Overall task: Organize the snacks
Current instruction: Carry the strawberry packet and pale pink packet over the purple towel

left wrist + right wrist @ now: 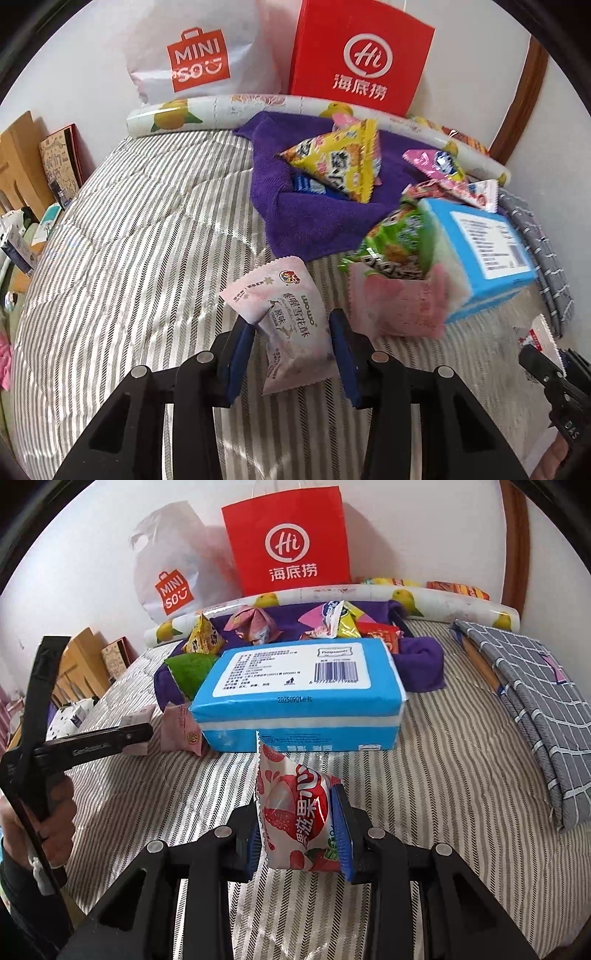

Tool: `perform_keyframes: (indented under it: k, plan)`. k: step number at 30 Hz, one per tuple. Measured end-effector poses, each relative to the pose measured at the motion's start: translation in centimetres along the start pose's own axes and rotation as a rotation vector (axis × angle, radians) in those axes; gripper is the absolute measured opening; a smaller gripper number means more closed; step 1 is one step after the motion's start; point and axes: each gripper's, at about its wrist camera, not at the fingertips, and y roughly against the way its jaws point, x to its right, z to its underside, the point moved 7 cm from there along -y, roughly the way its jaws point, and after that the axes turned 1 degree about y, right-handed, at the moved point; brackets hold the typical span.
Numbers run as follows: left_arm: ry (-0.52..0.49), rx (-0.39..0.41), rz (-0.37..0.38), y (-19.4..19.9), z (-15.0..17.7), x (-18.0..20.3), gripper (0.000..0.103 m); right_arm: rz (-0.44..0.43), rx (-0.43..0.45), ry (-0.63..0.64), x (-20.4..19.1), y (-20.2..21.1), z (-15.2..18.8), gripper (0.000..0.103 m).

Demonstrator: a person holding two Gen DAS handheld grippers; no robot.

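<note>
On a bed covered with a grey-and-white striped quilt, a person holds a black two-finger gripper in each hand. The left gripper is clamped on a pale pink snowflake-crisp packet, a soft, pillow-shaped wrapper with crimped ends; it sits lengthwise between the blue pads, its far end sticking out past the fingertips. The right gripper grips a red-and-white lychee jelly packet, glossy and puffed, standing upright between its narrow-set jaws with the serrated top edge pointing away. Just beyond that packet lies a blue-and-white plastic-wrapped tissue pack, a soft rectangular block with a barcode label facing up. Another pink packet lies touching the tissue pack's left end. Behind the tissue pack, toward the head of the bed, a crumpled purple towel carries a loose heap of snacks, among them a yellow triangular packet and a green packet. A long lemon-printed roll lies along the wall, with a red paper Haidilao bag and a white plastic Miniso bag standing behind it. A folded grey checked cloth lies along the bed's right edge.
</note>
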Motion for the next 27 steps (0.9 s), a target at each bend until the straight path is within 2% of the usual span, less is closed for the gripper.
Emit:
perform_keyframes:
  k: [6,11,20,27]
  plan:
    - [-0.019,0.046,0.003,3.3,-0.5,1.3,0.039,0.014,0.028,-0.007,-0.1,2.1,-0.7,0.033]
    - [-0.035,0.074,0.036,5.6,-1.0,2.6,0.039,0.035,0.049,-0.024,-0.1,4.2,-1.6,0.033]
    - [-0.032,0.093,0.105,8.2,-2.3,4.6,0.039,0.044,0.109,-0.036,-0.5,7.7,-4.2,0.033]
    - [-0.053,0.122,0.124,10.0,-4.3,6.3,0.040,0.023,0.144,-0.061,-0.1,9.6,-6.7,0.033]
